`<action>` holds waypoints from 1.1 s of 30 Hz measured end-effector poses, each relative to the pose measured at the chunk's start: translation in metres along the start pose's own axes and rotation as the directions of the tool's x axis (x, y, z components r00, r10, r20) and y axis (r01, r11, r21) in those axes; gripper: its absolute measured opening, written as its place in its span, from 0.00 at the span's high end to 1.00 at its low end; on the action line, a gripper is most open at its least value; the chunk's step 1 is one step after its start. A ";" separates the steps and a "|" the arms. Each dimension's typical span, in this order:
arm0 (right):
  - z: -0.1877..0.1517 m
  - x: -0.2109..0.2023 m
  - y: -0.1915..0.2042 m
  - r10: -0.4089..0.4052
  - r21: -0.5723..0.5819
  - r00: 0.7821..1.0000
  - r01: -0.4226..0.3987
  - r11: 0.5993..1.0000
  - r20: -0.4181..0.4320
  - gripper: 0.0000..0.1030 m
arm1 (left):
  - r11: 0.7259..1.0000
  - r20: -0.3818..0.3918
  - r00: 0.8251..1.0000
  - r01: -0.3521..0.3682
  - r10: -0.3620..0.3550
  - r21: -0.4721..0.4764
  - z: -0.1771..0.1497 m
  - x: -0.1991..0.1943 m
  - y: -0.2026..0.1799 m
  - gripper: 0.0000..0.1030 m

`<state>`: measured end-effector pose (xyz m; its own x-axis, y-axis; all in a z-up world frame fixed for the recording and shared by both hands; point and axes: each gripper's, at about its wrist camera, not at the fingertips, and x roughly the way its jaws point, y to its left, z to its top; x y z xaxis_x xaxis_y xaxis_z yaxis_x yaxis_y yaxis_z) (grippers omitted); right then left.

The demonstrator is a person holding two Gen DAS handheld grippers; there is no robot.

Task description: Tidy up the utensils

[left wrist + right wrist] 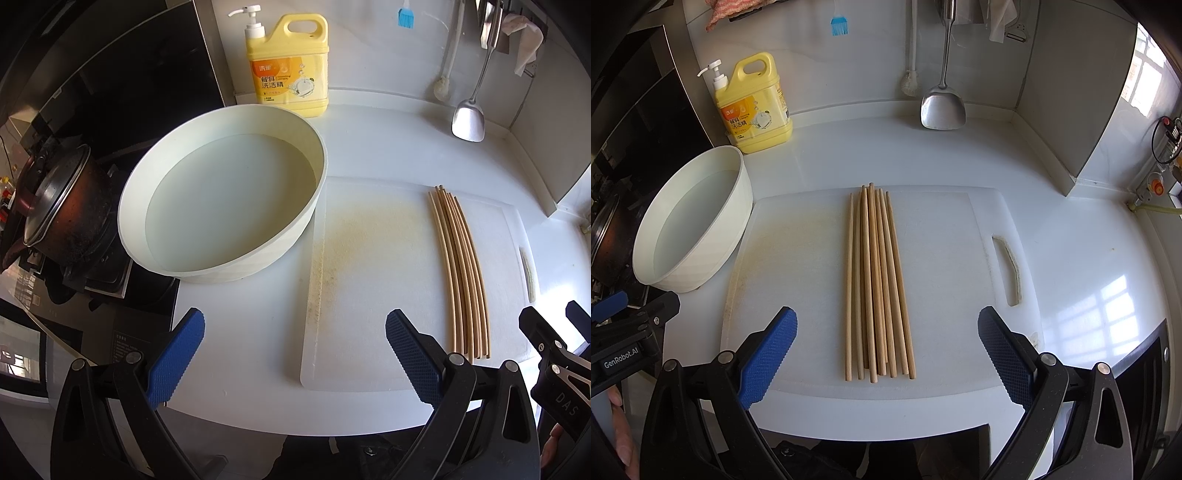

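Observation:
Several wooden chopsticks (877,288) lie side by side in a bundle on a white cutting board (942,266); they also show in the left wrist view (460,269) at the board's (369,295) right side. My right gripper (886,354) is open and empty, its jaws spread either side of the near ends of the chopsticks. My left gripper (295,354) is open and empty, over the board's near left edge, left of the chopsticks. The right gripper shows at the right edge of the left wrist view (554,332).
A white basin of water (225,195) stands left of the board, also in the right wrist view (694,221). A yellow detergent bottle (753,103), a hanging metal spatula (942,107) and a brush stand at the back wall. A dark pot (62,203) sits on the stove at left.

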<state>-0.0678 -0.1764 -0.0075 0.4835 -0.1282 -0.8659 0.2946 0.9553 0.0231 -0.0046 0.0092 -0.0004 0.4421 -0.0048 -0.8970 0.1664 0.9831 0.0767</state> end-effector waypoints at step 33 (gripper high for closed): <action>-0.009 0.006 -0.005 -0.055 0.046 0.998 0.053 0.997 0.040 0.09 | 0.989 0.058 0.991 0.119 -0.124 0.086 0.002 0.010 -0.006 0.06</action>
<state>-0.0735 -0.1795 -0.0173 0.4987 -0.1913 -0.8454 0.3579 0.9338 -0.0002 0.0004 0.0031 -0.0095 0.4684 -0.1371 -0.8728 0.2927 0.9562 0.0069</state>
